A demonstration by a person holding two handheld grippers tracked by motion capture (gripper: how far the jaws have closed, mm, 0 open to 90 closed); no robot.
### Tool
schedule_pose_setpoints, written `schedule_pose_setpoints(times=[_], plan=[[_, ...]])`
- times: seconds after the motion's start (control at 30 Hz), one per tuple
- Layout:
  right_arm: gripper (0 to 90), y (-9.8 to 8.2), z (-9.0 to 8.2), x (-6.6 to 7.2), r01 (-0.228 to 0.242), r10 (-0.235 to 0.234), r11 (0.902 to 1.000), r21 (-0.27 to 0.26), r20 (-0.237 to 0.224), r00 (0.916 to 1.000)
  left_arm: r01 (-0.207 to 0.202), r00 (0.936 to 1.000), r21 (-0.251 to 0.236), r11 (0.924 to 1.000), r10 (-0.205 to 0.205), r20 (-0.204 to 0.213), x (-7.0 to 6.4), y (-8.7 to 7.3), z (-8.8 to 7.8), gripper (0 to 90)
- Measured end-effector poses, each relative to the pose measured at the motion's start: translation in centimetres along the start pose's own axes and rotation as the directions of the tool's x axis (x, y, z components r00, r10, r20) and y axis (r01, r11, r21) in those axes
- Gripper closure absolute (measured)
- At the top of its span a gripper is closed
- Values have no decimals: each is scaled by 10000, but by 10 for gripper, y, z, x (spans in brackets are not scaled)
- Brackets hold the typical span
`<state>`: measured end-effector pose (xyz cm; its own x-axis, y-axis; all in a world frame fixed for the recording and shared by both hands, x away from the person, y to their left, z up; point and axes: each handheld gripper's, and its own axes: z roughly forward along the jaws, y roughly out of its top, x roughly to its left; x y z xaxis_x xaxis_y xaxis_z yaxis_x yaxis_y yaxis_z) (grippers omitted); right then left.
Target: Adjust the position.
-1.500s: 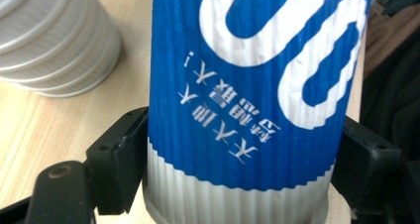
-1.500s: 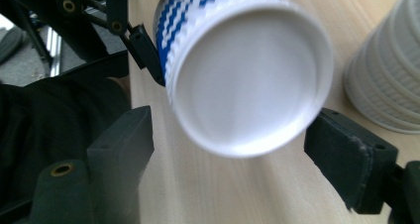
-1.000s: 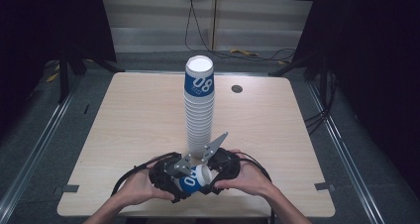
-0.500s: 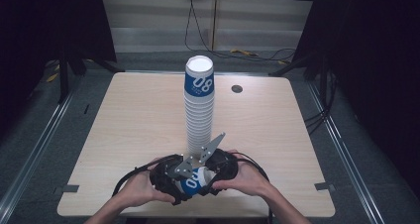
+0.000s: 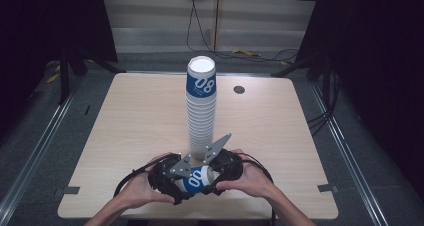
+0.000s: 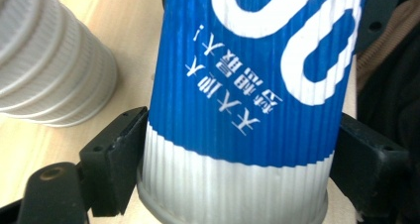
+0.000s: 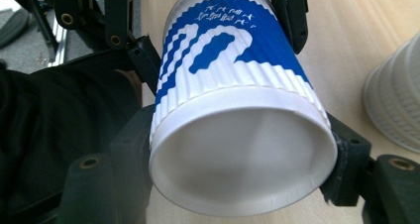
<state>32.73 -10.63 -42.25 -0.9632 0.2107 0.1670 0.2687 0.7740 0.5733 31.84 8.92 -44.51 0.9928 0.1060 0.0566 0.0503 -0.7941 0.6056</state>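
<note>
- Right gripper [image 7: 237, 149] jaws just closed onto the rim end of the blue cup [image 5: 194, 178].
- Left gripper [image 6: 233, 169] clamps its base end.
- Likely a handover or pull-apart beside the cup stack [image 5: 201, 111] on the bench [image 5: 130, 116].

The cup [image 5: 195, 178] between the tongs is ribbed, royal blue with big white numerals and small white lettering, its band at the rim plain white and its inside white. Both tongs are matt black: the left tongs [image 5: 172, 178], the right tongs [image 5: 220, 171]. At twelve o'clock from them stands the stack of cups [image 5: 201, 111], ribbed white, topped in the same blue. The table [image 5: 125, 121] is pale wood grain.
</note>
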Motion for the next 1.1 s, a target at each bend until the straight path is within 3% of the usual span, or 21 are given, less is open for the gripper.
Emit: schedule_pose_setpoints(times=[0.1,0.17,0.27,0.47,0.53,0.63,0.8,0.9,0.97,1.1], plan=[[300,0,-1,1,63,-63,10000,-5,162,9998,-86,9999,74,9999,86,73,0,0,-2,164],[301,-1,-1,0,91,-91,10000,-13,-3,10000,-166,9998,0,9999,166,-124,-2,1,-2,160],[300,-2,0,1,97,-98,9999,58,30,9999,-93,10000,14,10000,93,34,-1,1,-4,162],[298,-7,0,0,30,-30,10000,-66,4,10000,-173,9998,-451,9988,175,53,-2,0,-8,162],[298,-9,-1,0,-1,1,10000,-55,22,10000,-88,10000,-466,9989,89,19,-2,0,-10,164],[297,-11,-2,-2,-14,14,9998,-179,9,10000,47,10000,-911,9958,-48,-13,-2,-1,-12,159],[292,-14,-3,-2,-98,101,9998,-191,133,9999,430,9989,-1407,9891,-401,236,3,-7,-16,162],[291,-18,-2,-6,-244,251,9989,-411,157,9996,718,9970,-1915,9789,-646,436,6,-12,-20,161],[291,-20,-3,-8,-429,440,9976,-537,195,9988,1000,9944,-2300,9680,-894,561,9,-15,-24,161],[291,-25,-4,-11,-572,591,9960,-692,257,9979,1452,9893,-2749,9504,-1352,550,14,-21,-28,160]])
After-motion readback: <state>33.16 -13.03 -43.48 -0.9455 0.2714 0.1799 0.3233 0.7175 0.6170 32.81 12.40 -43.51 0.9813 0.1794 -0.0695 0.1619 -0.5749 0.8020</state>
